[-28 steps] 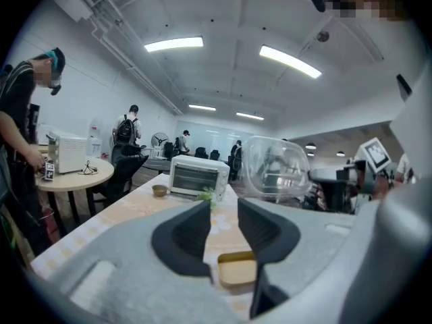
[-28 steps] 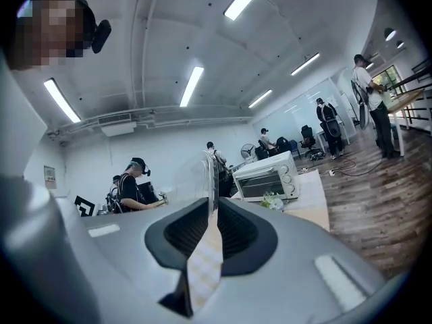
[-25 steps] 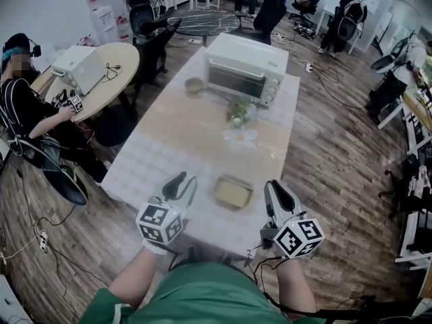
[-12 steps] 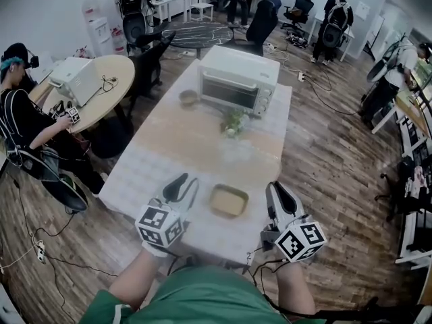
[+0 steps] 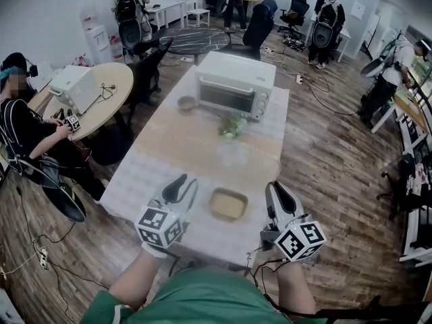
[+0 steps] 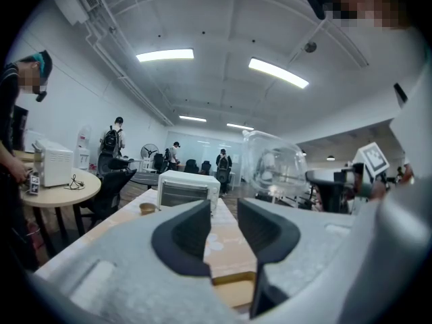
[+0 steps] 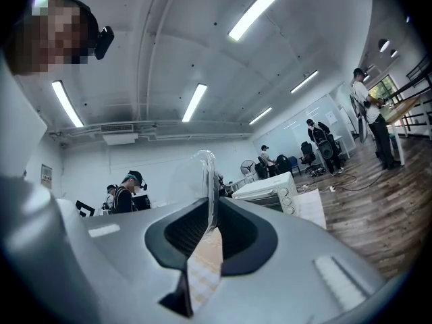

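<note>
While we hold both tools low over the near edge of the counter point(image 5: 138, 175), the left hand-held gripper point(image 5: 178, 183) has its jaws moderately apart with nothing between them. The right hand-held gripper point(image 5: 277, 191) shows only a narrow slit, also empty. A shallow tan tray point(image 5: 228, 203) lies flat between the two, near each and touching neither. Farther up the counter we see a clear container point(image 5: 234, 154), whose rim lines up with the right slit, then a small plant point(image 5: 233, 123), a toaster oven point(image 5: 235, 83) and a small bowl point(image 5: 187, 102) to the oven's left.
</note>
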Action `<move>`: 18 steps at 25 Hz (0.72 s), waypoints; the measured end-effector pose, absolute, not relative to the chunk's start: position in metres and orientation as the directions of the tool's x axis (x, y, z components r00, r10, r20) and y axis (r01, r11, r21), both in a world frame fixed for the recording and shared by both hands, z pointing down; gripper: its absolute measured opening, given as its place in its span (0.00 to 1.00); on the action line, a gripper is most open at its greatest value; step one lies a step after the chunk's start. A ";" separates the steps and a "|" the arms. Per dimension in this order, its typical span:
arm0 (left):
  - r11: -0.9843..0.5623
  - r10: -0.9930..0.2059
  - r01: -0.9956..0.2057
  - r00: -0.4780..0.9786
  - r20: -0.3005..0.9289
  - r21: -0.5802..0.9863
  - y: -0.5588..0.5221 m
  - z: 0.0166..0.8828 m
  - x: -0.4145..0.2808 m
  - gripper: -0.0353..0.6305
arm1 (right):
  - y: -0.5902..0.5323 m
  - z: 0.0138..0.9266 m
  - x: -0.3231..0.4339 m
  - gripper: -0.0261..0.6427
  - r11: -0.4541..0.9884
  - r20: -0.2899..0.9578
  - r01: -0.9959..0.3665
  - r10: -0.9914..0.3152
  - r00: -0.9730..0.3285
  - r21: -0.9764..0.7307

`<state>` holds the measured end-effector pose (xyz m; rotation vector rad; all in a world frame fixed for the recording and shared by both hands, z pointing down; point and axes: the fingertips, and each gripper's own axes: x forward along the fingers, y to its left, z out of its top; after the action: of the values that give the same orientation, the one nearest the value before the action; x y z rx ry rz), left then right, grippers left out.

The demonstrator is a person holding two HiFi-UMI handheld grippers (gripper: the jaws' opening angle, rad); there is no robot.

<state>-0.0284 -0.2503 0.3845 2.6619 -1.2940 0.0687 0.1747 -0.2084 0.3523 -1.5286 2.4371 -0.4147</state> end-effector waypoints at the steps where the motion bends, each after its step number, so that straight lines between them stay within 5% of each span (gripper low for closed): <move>1: -0.604 -0.775 -0.784 0.620 0.122 0.142 -0.250 0.385 -0.029 0.24 | -0.209 0.352 0.175 0.10 0.415 -0.048 -0.836 -0.903 -0.427 -0.359; 18: -0.590 -0.779 -0.792 0.609 0.148 0.155 -0.245 0.396 -0.029 0.24 | -0.207 0.359 0.175 0.10 0.422 -0.034 -0.829 -0.897 -0.441 -0.368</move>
<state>-0.0288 -0.2447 0.3960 2.6300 -1.3006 0.0943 0.1747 -0.2072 0.3588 -1.5145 2.4509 -0.4417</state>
